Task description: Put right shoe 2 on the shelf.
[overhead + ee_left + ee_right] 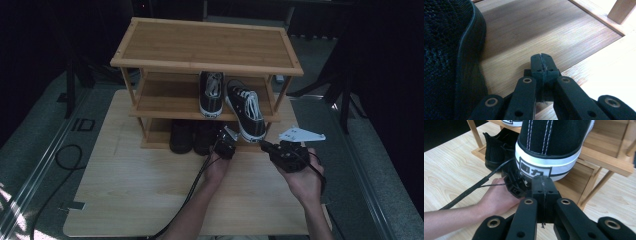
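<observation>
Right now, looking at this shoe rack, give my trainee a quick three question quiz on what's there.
1. True or false: both grippers hold a shoe.
2. Which shelf carries the two black and white sneakers: A top, B middle, C bottom?
3. What sits beside the left gripper on the bottom shelf?

Key: 1 false, the left gripper and right gripper are shut and empty. 2 B. 3 A black shoe.

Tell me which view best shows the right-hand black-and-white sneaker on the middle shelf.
The high view: the sneaker shows whole, laces up, its heel overhanging the shelf. The right gripper view gives its heel up close.
</observation>
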### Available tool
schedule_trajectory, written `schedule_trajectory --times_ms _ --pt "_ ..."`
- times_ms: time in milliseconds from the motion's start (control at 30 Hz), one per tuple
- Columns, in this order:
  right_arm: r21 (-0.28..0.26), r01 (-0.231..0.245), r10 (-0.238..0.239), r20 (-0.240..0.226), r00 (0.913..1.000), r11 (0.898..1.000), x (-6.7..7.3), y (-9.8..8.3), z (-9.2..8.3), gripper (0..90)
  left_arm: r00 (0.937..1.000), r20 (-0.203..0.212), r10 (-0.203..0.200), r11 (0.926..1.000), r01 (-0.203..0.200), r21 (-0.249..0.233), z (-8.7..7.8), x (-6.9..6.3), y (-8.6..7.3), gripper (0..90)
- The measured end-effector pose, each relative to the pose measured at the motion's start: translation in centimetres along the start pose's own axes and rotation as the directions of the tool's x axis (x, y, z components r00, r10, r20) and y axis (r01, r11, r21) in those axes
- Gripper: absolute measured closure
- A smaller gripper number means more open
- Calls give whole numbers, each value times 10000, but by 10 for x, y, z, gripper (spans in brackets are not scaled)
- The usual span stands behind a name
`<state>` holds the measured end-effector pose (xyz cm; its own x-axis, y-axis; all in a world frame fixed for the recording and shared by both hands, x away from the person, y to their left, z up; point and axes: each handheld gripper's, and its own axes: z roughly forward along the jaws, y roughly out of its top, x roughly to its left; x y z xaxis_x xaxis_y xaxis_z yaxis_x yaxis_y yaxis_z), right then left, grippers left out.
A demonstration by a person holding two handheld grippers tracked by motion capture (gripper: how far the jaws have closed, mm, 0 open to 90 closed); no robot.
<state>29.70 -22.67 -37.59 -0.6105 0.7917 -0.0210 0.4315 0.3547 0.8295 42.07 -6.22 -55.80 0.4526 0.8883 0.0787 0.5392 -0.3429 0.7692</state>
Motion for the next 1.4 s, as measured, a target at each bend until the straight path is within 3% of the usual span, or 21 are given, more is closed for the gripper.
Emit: schedule_trajectory --times_ms 900,1400 --pt "13 24 -24 -365 9993 10000 5 11 17 900 10000 5 3 10000 -3 20 0 0 0 900" --pt "24 -239 240 -525 9983 9997 -1 16 28 900 10000 -4 -17 10000 17 2 0 0 0 900"
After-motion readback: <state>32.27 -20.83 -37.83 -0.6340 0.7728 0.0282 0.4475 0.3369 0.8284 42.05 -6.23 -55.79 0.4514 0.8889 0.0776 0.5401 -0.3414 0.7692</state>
